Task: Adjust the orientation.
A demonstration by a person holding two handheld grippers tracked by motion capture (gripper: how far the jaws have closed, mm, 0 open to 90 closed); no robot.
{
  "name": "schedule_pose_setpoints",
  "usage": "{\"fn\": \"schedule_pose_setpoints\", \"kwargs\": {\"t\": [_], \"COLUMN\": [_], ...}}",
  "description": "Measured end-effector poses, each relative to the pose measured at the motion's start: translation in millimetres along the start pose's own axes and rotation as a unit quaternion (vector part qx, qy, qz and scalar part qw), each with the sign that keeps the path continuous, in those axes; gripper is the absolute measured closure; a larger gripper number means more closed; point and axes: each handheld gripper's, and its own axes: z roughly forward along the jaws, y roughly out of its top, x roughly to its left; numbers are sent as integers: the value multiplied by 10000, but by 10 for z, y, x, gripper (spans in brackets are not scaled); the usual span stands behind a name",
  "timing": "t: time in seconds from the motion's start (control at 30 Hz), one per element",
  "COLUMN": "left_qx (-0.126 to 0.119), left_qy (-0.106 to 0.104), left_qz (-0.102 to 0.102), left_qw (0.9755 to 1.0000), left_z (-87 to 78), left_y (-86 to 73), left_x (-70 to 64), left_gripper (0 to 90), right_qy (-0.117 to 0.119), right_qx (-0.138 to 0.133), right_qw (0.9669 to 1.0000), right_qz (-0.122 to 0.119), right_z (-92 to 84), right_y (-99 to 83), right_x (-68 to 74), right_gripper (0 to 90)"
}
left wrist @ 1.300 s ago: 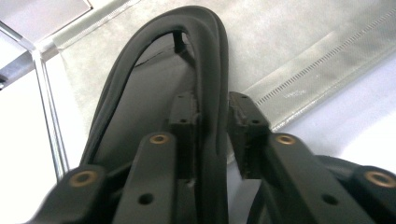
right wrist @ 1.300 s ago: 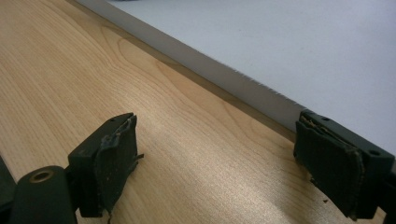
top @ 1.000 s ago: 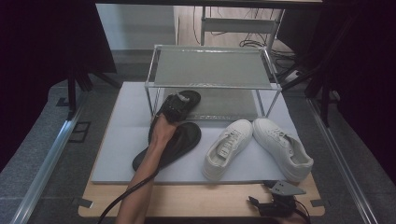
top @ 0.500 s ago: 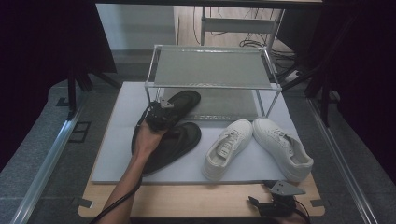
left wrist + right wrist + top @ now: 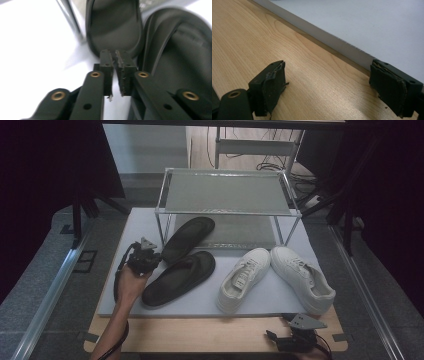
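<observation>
Left tongs pressed together, empty, by the slipper at the rack's left leg.
Judged light, floppy, grippy; pinch its heel rim. Right tongs spread over the counter's near edge.

No text, label, brand, number or sign can be read in any view. The black slippers, the white sneakers, the metal rack, the grey mat and the wooden surface bear no lettering that can be made out; any marks on the shoes are too small and dim to tell.
</observation>
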Motion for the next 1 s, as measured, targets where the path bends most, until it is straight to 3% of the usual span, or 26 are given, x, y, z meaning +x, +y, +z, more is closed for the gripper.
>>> {"fn": "schedule_pose_setpoints", "kwargs": {"t": [0.2, 0.37, 0.57, 0.63, 0.73, 1.0], "left_qx": [198, 263, 279, 261, 234, 225], "left_qy": [-188, -362, -572, -505, -652, -793], "left_qz": [-119, -195, -196, -228, -333, -141], "left_qw": [9996, 9988, 9978, 9981, 9970, 9965], "left_z": [110, 238, 319, 325, 332, 337], "left_y": [-270, -365, -386, -387, -407, -382], "left_x": [76, 63, -25, -52, -84, -288], "left_gripper": [899, 898, 897, 899, 898, 898], "right_qy": [-2, -6, -4, -4, -5, -5], "right_qx": [3, -2, 0, 3, 1, 3], "right_qw": [10000, 10000, 10000, 10000, 10000, 10000], "right_qz": [3, -7, -2, 3, 0, -2], "right_z": [1, 1, 1, 0, 1, 1], "right_y": [1, 1, 1, 0, 1, 1], "right_x": [1, 0, 0, 1, 1, 1], "right_gripper": [135, 135, 135, 135, 135, 135]}}
